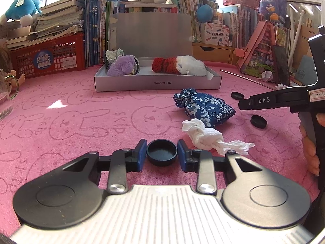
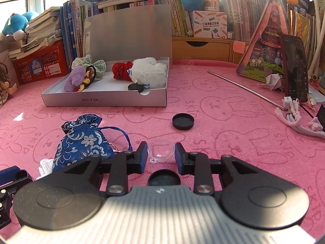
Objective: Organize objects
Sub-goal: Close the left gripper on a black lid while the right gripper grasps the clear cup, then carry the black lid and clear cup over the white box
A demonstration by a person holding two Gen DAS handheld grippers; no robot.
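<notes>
Pink rabbit-print cloth covering the table (image 1: 61, 109).

Left hand-held gripper (image 1: 161, 152) low over the near edge, blue pads pinching a round black cap (image 1: 161, 155) from both sides, cap resting open side up on the cloth. Crumpled white tissue (image 1: 205, 136) just beside its right pad, blue floral pouch (image 1: 205, 106) just behind the tissue.

Right hand-held gripper (image 2: 161, 152) near the table's right side, pads closed against a clear plastic half-dome (image 2: 160, 148) sitting on the cloth. One black cap (image 2: 163, 178) just under the gripper body, another (image 2: 183, 121) farther toward the middle, apart from the dome.

Toward the far edge, an open grey box (image 2: 105, 100), lid upright, holding a purple plush (image 2: 74, 79), a white-and-red plush (image 2: 140, 73) and a black cap (image 2: 135, 87) near its front wall.
</notes>
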